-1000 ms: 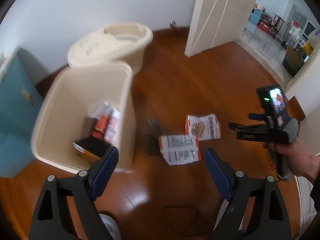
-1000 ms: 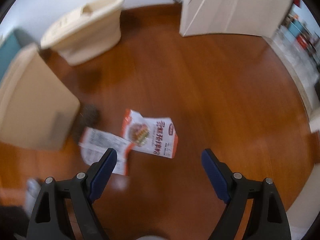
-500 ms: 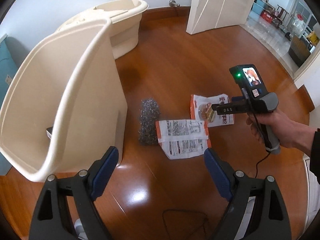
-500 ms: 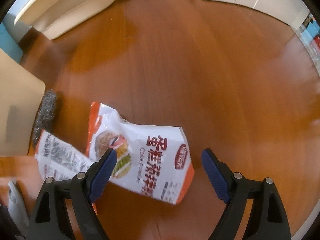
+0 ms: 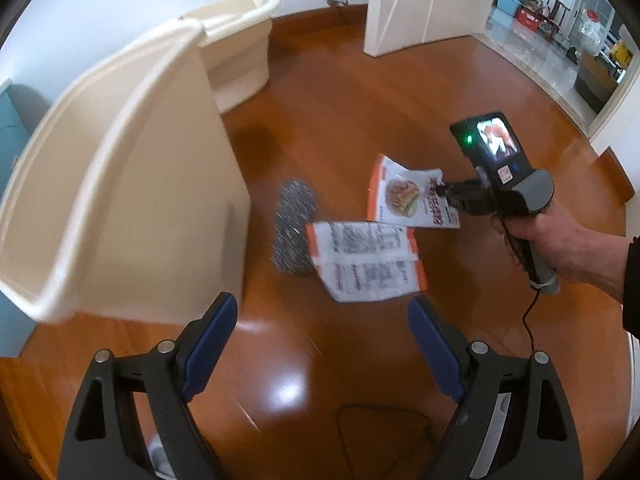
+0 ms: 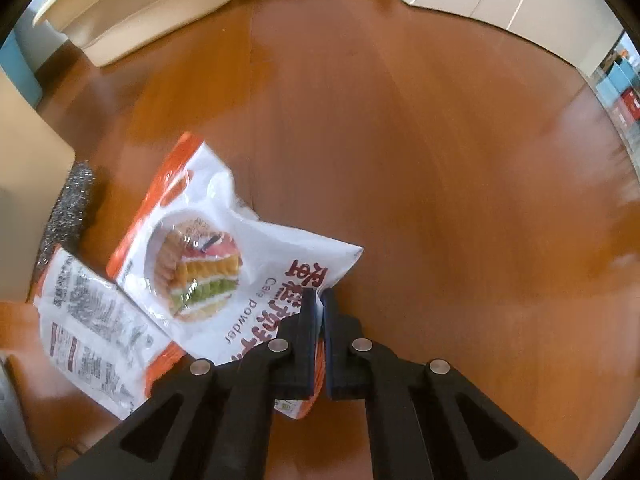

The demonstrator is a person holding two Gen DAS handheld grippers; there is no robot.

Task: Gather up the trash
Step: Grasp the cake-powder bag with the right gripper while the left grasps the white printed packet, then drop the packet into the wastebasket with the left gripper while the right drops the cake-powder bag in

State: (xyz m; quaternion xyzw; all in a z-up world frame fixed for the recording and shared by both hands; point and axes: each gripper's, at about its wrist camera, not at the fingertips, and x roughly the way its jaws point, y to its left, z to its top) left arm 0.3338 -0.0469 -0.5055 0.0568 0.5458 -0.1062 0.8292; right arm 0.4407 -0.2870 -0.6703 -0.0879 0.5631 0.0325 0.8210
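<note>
My right gripper (image 6: 319,300) is shut on the near edge of a white and orange cake powder bag (image 6: 208,240), which lies on the wooden floor; both also show in the left wrist view, the gripper (image 5: 444,194) at the bag (image 5: 404,196). A second white and orange packet (image 5: 366,260) lies face down beside it (image 6: 92,328). A steel wool pad (image 5: 294,224) lies by the cream bin (image 5: 132,184). My left gripper (image 5: 322,344) is open and empty above the floor, in front of the packet.
A second cream tub (image 5: 236,56) stands behind the bin near the wall. A white door (image 5: 420,0) stands open at the back right. A teal cabinet (image 5: 12,120) is at the left. A thin black cable (image 5: 384,412) lies on the floor near me.
My right gripper has dropped onto the cake powder bag and shut on its edge. My left gripper has come lower and closer to the bin and the packet.
</note>
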